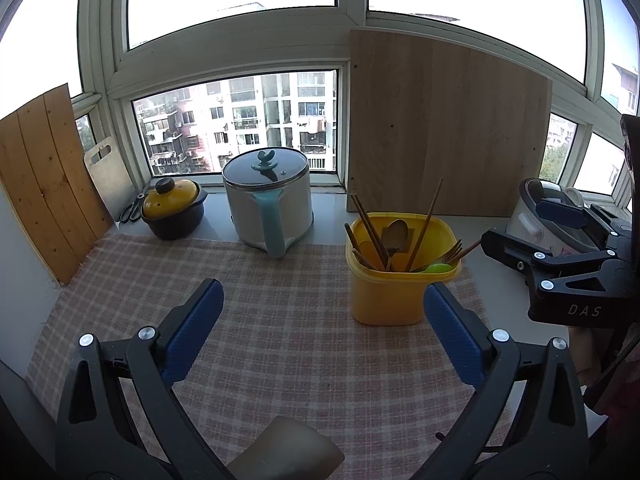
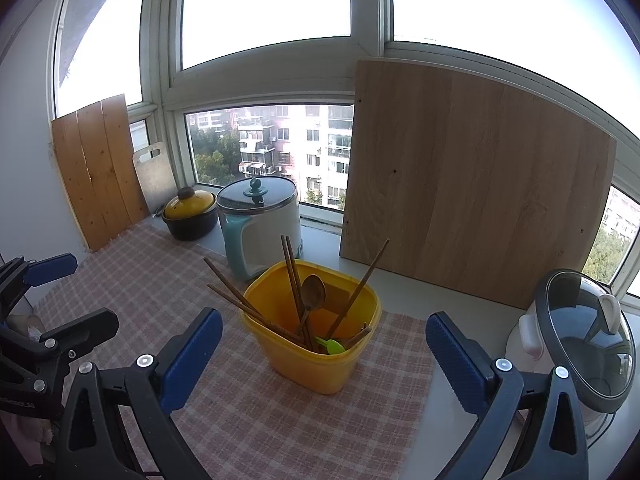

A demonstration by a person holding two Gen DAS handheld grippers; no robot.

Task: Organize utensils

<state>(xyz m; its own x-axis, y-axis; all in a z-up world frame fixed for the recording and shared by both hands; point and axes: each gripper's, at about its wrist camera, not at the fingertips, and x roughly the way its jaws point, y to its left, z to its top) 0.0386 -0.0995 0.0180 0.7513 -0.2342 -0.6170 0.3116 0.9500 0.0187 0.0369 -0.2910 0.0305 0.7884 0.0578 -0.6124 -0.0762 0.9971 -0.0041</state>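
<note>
Right, both mine are spread wide and empty: left hand-held gripper [image 1: 324,320] over bare checked cloth [image 1: 260,300], right hand-held gripper [image 2: 324,344] framing the yellow tub [image 2: 320,344], which sits just beyond its tips, untouched. Chopsticks [image 2: 294,280], wooden spoon [image 2: 312,292], fork [image 1: 454,251] and a green piece [image 2: 332,346] all stand loose in the tub, leaning on the rim, so it reads as sorted. The tub sits mid-bench, near the white pot [image 1: 272,208]. Wide jaws keep either pick possible.

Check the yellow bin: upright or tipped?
Upright. The yellow bin stands flat on the checked cloth, chopsticks leaning inside.
</note>
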